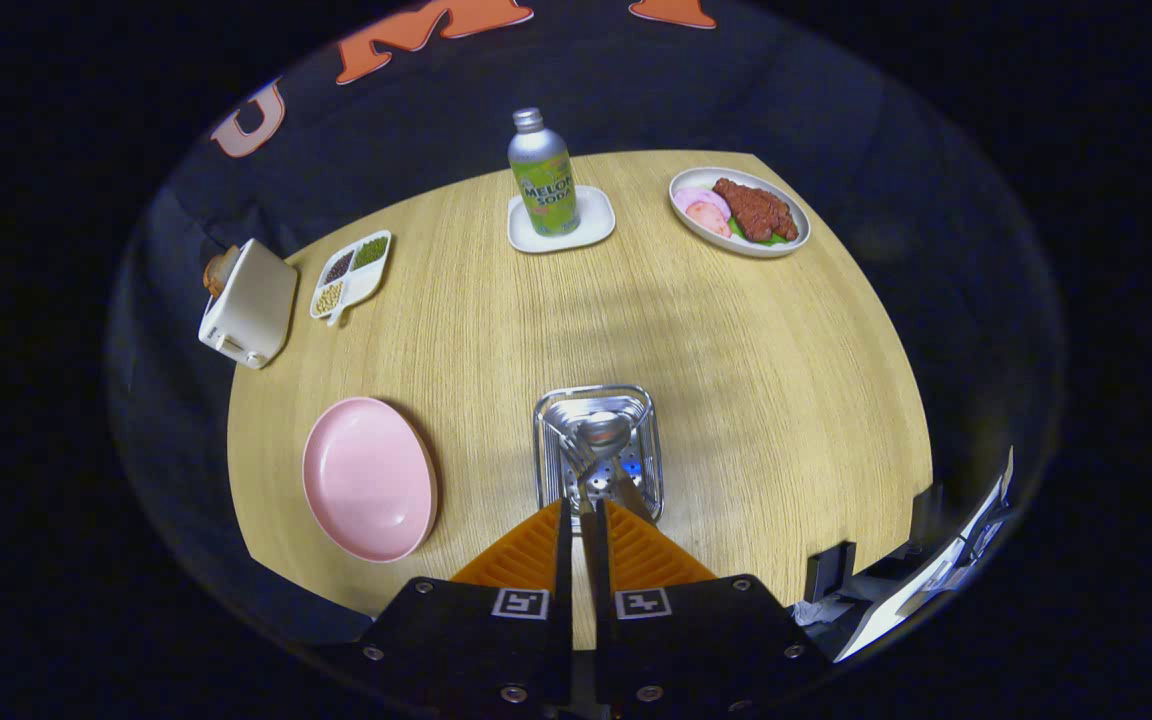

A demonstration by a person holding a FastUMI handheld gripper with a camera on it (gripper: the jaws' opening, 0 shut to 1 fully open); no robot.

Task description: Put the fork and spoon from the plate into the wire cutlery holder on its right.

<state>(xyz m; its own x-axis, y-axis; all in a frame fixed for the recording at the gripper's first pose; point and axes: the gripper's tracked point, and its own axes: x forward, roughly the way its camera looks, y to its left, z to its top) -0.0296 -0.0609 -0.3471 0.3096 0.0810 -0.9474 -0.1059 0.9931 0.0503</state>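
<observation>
Light wooden tabletop (756,400) is carrying the whole scene, with dark cloth hanging behind it. At the near side, the gripper (582,512) is hovering right over the wire cutlery holder (598,400), its two fingers drawn nearly together and pinching a thin metal handle between them. That handle is leading up to the spoon (604,432), whose bowl is showing inside the holder. The fork (576,455) is standing in the holder too, its tines lying just beside the spoon's bowl. To the left of the holder, the pink plate (368,478) is sitting bare on the table. Beyond the fingers, a soda bottle (542,175) is standing upright on a small white coaster (591,222). Farther right, an oval dish of food (741,210) is resting near the table's far edge. At the far left, a white toaster (248,303) is sitting at the table's edge, and a divided tray of beans (351,272) is lying just beside it
</observation>
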